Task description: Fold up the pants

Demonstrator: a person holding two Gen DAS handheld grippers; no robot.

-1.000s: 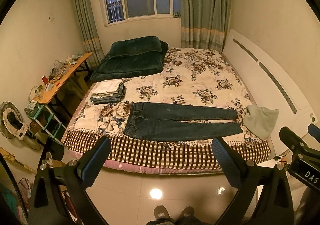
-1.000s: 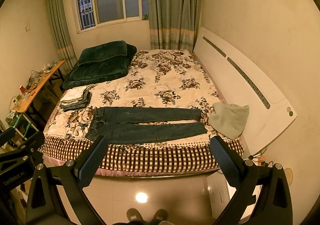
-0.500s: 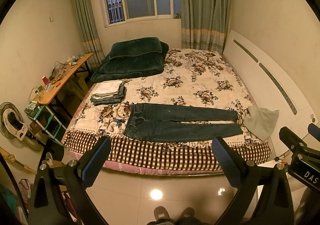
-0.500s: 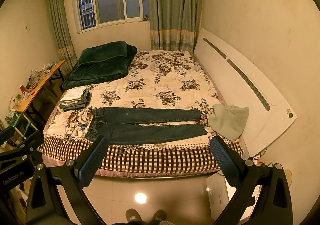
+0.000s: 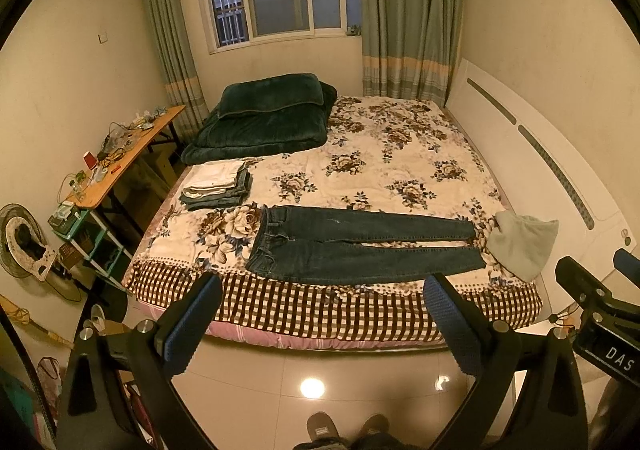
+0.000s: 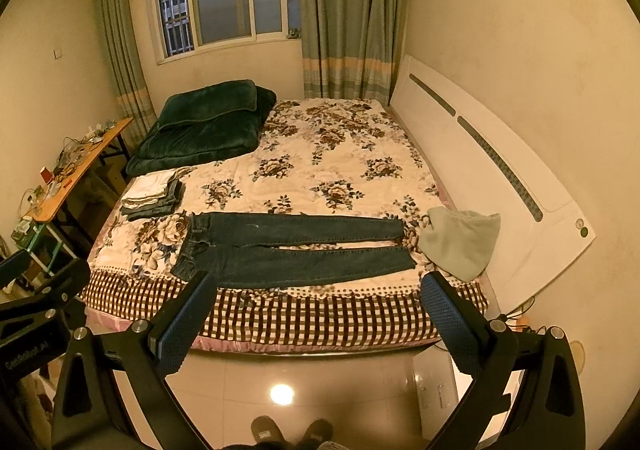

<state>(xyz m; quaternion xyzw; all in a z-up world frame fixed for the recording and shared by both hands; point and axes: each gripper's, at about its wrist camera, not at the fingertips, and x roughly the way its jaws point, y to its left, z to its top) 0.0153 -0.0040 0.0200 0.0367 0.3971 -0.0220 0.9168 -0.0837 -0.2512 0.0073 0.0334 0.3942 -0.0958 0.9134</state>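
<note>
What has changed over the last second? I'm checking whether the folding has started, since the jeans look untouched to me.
Nothing visibly changed. The jeans lie flat and unfolded along the near edge of the bed, and the left gripper and right gripper hang open above the floor, holding nothing.

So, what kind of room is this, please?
Most likely a home bedroom. A large bed with a floral cover fills the room, a folded green blanket lies at its far corner, and curtains frame a window. Jeans lie flat on the bed, ready to fold.
</note>
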